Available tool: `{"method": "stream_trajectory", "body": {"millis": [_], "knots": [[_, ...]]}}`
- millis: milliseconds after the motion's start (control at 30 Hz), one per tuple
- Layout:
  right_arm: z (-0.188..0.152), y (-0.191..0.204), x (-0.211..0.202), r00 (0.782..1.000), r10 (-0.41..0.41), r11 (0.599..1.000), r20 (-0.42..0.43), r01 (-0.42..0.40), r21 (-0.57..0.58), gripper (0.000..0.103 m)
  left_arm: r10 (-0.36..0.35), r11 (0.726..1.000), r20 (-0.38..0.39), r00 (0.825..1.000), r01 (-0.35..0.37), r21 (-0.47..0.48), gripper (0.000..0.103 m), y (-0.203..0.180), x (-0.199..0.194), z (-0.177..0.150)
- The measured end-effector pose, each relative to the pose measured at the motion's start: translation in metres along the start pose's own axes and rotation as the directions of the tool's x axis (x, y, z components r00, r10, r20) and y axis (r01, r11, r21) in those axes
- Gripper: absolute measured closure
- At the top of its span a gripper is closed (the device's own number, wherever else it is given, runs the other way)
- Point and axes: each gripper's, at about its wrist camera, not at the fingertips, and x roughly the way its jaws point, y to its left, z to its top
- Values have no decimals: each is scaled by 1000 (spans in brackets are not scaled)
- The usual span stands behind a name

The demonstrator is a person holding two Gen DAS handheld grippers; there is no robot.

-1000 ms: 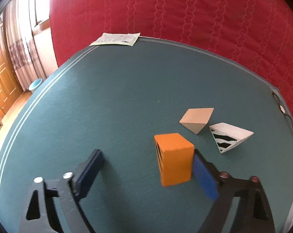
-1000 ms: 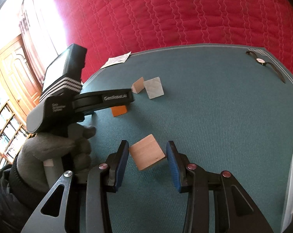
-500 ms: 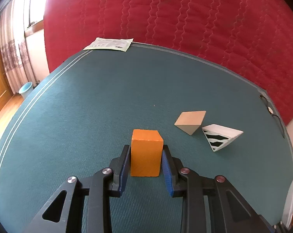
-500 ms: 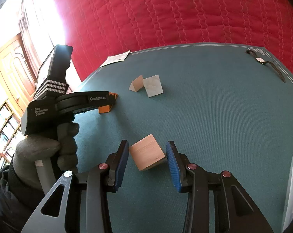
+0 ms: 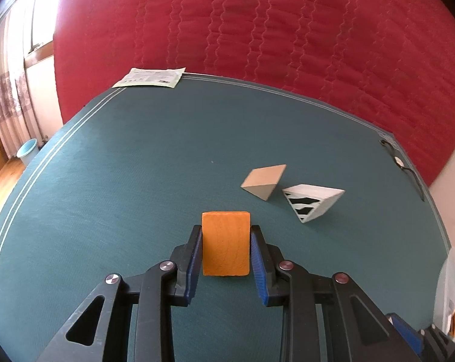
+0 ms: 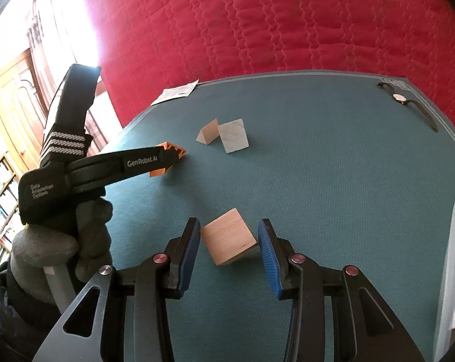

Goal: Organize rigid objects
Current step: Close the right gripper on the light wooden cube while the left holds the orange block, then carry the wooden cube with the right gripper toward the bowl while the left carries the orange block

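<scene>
Jaws of left gripper [image 5: 226, 249] clamped on orange block [image 5: 225, 243], blue pads flat vs its two side faces, block upright. Jaws of right gripper [image 6: 229, 249] set close around plain wooden cube [image 6: 229, 240]; cube sits corner-on betw the pads, left pad at or near one corner, thin gap on the right, so prob not pinched yet. Largest first: teal mat [image 5: 136, 166] w/ white border lines, carrying everything, red quilt [image 5: 257, 24] behind its far edge. Then the blocks: orange block toward near edge, about mid-width in left wrist view; tan wedge [image 5: 263, 181] and black-striped white wedge [image 5: 313, 200] just beside each other, further in toward right edge; wooden cube toward near edge in right wrist view. Smaller: paper leaflet [image 5: 150, 77] at far left corner, wristwatch [image 6: 408, 102] at far right corner. Handling, as judged: all wood, stiff, light, no give, painted faces maybe a bit slick; best held on parallel flat faces, as w/ orange block. Cube needs squaring to the pads first, else likely to twist out. Wedges: take by the two flat triangular ends, not the slopes. Pose: both grippers angled down at the mat; gloved hand [image 6: 61, 241] wrapped round left gripper's handle, low over the mat's left side.
</scene>
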Motion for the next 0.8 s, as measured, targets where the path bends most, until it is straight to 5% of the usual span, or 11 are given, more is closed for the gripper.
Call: {"method": "stream_trajectory", "body": {"millis": [800], "knots": [[-1, -46, -84, 982, -154, 974, 110, 132, 185, 62, -172, 984, -16, 985, 173, 44, 72, -22, -18, -5]]}}
